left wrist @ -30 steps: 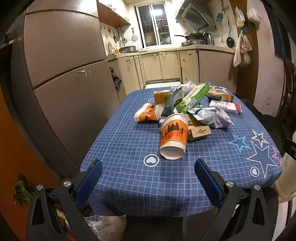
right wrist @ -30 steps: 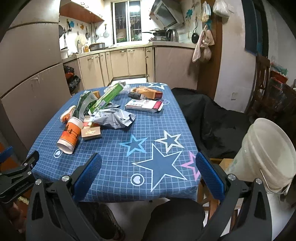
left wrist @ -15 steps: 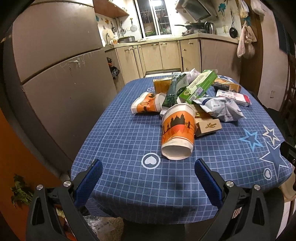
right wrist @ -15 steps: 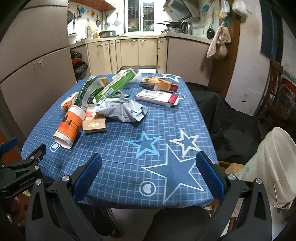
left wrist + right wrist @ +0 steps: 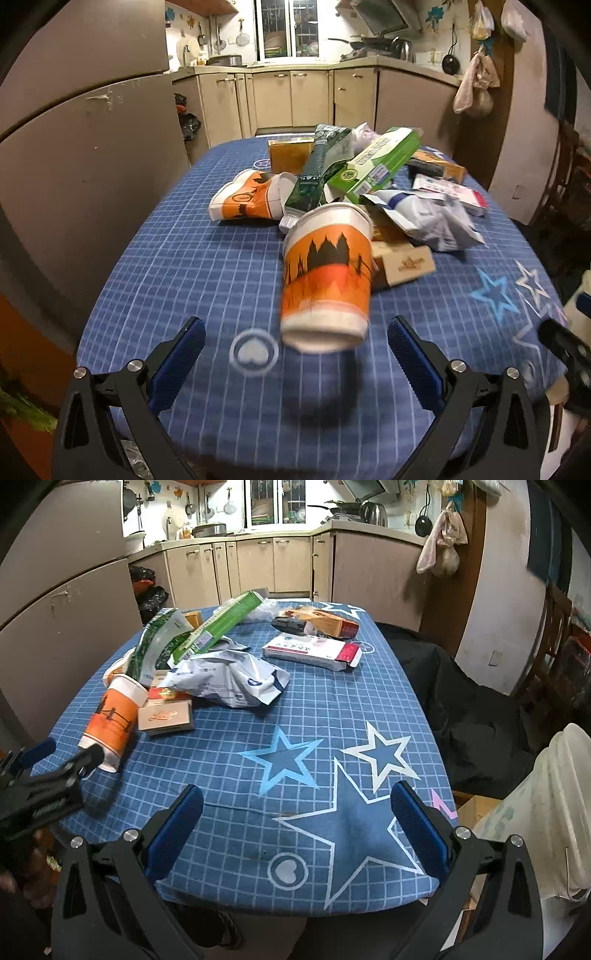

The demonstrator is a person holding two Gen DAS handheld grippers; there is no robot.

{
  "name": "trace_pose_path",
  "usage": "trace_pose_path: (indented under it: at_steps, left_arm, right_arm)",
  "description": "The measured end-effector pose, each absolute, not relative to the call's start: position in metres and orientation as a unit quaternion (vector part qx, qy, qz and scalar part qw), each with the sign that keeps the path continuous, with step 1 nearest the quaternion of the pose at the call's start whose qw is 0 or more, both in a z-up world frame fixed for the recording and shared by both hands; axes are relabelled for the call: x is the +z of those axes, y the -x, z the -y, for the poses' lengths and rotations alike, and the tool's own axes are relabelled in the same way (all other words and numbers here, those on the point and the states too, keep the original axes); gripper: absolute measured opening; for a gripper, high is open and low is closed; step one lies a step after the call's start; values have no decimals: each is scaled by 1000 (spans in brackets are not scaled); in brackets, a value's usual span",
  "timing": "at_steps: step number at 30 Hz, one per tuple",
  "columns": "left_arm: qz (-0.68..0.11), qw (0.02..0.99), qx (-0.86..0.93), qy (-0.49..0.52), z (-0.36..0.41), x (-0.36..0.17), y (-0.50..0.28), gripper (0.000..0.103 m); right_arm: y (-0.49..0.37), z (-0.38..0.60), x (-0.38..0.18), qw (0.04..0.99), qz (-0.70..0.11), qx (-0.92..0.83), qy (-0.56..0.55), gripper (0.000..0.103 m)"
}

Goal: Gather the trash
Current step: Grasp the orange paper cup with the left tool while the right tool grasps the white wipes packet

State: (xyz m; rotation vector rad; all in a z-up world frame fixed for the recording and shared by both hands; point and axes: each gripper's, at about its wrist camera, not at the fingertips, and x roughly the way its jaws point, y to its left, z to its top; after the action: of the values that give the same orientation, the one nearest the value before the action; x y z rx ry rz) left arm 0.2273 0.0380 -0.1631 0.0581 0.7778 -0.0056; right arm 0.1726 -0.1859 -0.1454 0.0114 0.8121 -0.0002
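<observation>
A pile of trash lies on the blue checked tablecloth (image 5: 207, 266). Nearest is an orange paper cup (image 5: 327, 280) on its side, its open mouth facing my left gripper (image 5: 295, 354). That gripper is open and empty, its fingers just short of the cup. Behind the cup lie a second orange cup (image 5: 247, 201), a green carton (image 5: 373, 164), a dark green pouch (image 5: 319, 166), a white crumpled bag (image 5: 424, 218) and a small tan box (image 5: 404, 264). My right gripper (image 5: 297, 819) hangs open and empty over the star-printed near edge (image 5: 354, 812). The orange cup (image 5: 110, 722) and the left gripper (image 5: 48, 771) show at its left.
A white-and-red box (image 5: 314, 651) and an orange box (image 5: 325, 622) lie at the far end. A white bucket (image 5: 550, 812) stands right of the table, beside a chair draped in black cloth (image 5: 461, 701). A tall refrigerator (image 5: 81, 147) stands left; kitchen cabinets (image 5: 295, 99) are behind.
Both grippers have moved forward toward the table. The orange cup now looms larger between the left fingers. Nothing on the table has shifted.
</observation>
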Motion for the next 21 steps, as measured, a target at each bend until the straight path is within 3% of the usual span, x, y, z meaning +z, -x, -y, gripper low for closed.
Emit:
trace_pose_path:
  at_steps: [3,9,11,21]
  left_arm:
    - [-377,925,0,-52,-30,-170,-248,99]
    - [-419,907,-30,-42,-31,-189,-271,66]
    - [-412,910,-33,-36,-34,-189,-269,65]
    - [-389,921,-15,-27,-59,-178,-237,64]
  right_arm:
    - [-177,190,-149,917,-398,-2,-7,98]
    - [-186,192,-155,915,-404,9,-14,98]
    - [-190,190,-157,914,-406,19,-16,98]
    - [-216,181,-156,921,-385,66,11,79]
